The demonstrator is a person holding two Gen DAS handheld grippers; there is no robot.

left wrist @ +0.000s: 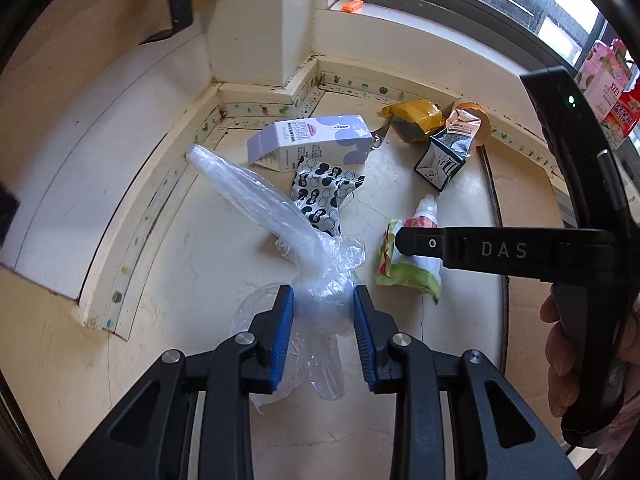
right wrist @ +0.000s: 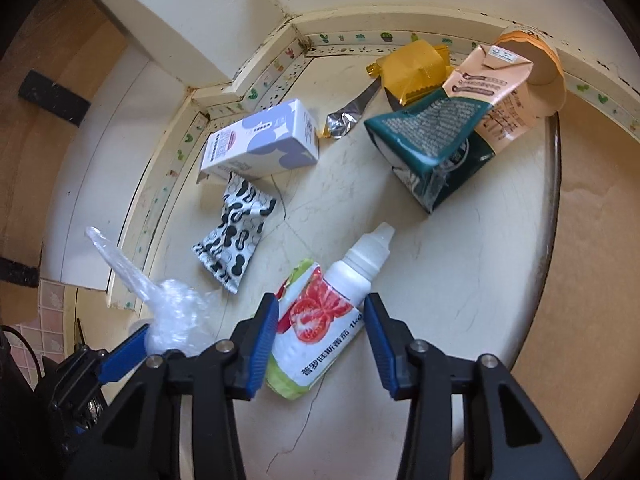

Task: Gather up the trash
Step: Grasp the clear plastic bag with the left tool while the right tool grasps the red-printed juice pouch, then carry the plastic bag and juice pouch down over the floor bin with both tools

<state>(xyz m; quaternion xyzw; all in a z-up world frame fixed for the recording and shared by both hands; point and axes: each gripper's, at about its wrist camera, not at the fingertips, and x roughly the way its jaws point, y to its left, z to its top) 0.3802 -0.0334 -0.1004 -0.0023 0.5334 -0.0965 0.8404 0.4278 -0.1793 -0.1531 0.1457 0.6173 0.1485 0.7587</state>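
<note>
Blue-padded right hand-held gripper [right wrist: 322,338] steeply downward

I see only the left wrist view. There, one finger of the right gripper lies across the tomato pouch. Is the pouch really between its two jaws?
Observer: Yes. In the right wrist view the tomato pouch lies between the open jaws of the right gripper. One pad stands clear of it.
Operator: Thank you. And the round orange thing behind the peach carton, what is it?
Observer: It is a paper cup, lying on its side against the wall.
</note>
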